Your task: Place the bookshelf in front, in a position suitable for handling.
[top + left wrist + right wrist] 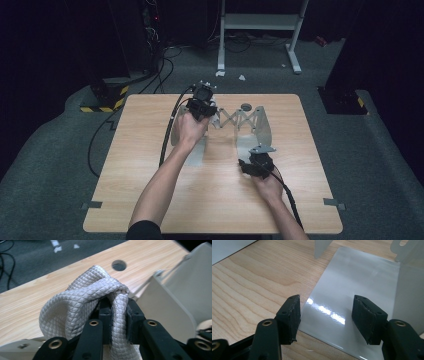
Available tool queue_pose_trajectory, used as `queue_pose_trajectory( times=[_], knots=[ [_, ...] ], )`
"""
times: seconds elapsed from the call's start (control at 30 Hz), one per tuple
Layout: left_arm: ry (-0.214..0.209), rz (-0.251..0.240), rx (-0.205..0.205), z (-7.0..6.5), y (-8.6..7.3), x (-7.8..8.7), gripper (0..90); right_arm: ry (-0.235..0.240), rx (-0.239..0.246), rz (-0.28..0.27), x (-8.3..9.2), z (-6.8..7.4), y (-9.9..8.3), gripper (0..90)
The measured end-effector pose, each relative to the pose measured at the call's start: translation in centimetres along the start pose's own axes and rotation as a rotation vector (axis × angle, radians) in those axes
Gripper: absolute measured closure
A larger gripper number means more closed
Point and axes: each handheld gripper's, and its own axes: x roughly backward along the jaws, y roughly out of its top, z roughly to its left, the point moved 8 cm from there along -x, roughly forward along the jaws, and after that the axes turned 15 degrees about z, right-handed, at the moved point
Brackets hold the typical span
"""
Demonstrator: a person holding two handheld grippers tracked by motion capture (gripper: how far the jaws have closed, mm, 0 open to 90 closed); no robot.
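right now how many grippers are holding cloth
1. The left gripper is shut on the cloth above the table's far side; the right gripper sits open, empty, nearer.

The cloth [82,307] is a pale grey-white textile with a fine quilted diamond weave. It is bunched into a rounded fold, with one strand pinched between the two black jaws of the left gripper [117,315] and the bulk of it bulging out to the left of them and over their tips. It is held above the wooden table [30,305], just beside the white panel of the folding rack [175,300].
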Motion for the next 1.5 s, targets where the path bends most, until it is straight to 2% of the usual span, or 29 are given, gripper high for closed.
queue_pose_trajectory(
  times=[0.2, 0.33, 0.43, 0.63, 0.9, 0.97, 1.07, 1.17, 1.27, 1.4, 1.5],
  knots=[
    [0.089, 0.020, -0.024, 1.1, -0.1, 0.6, 77.6, 0.003, -0.001, -0.005, 0.0, 0.0, 0.0, 40.2],
    [0.128, 0.042, -0.018, 2.3, -0.6, 0.9, 77.7, 0.003, 0.000, -0.005, 0.0, 0.0, 0.0, 40.2],
    [0.154, 0.068, 0.001, 3.7, -1.2, 1.2, 77.7, 0.002, 0.000, -0.005, 0.0, 0.0, 0.0, 40.2],
    [0.178, 0.081, 0.031, 5.5, -2.4, 2.3, 77.8, 0.002, 0.003, -0.004, 0.0, 0.0, 0.0, 40.2],
    [0.182, 0.019, 0.045, 6.5, -3.4, 4.8, 77.9, 0.000, 0.003, -0.003, 0.0, 0.0, 0.0, 40.1],
    [0.172, 0.008, 0.054, 6.5, -4.0, 5.3, 77.9, 0.001, 0.003, -0.004, 0.0, 0.0, 0.0, 40.1],
    [0.117, 0.000, 0.072, 6.1, -5.1, 5.8, 77.9, 0.002, 0.001, -0.002, 0.0, 0.0, 0.0, 40.1],
    [0.121, 0.004, 0.056, 5.6, -6.1, 6.2, 77.9, 0.001, 0.005, -0.002, 0.0, 0.0, 0.0, 40.1],
    [0.104, 0.007, 0.046, 4.8, -6.9, 6.5, 77.9, 0.001, 0.002, 0.000, 0.0, 0.0, 0.0, 40.1],
    [0.112, 0.035, -0.022, 2.7, -8.6, 5.7, 77.8, 0.000, 0.003, 0.000, 0.0, 0.0, 0.0, 40.1],
    [0.103, 0.059, -0.064, 0.9, -10.0, 4.2, 77.9, 0.000, 0.003, 0.000, 0.0, 0.0, 0.0, 40.1]
  ],
)
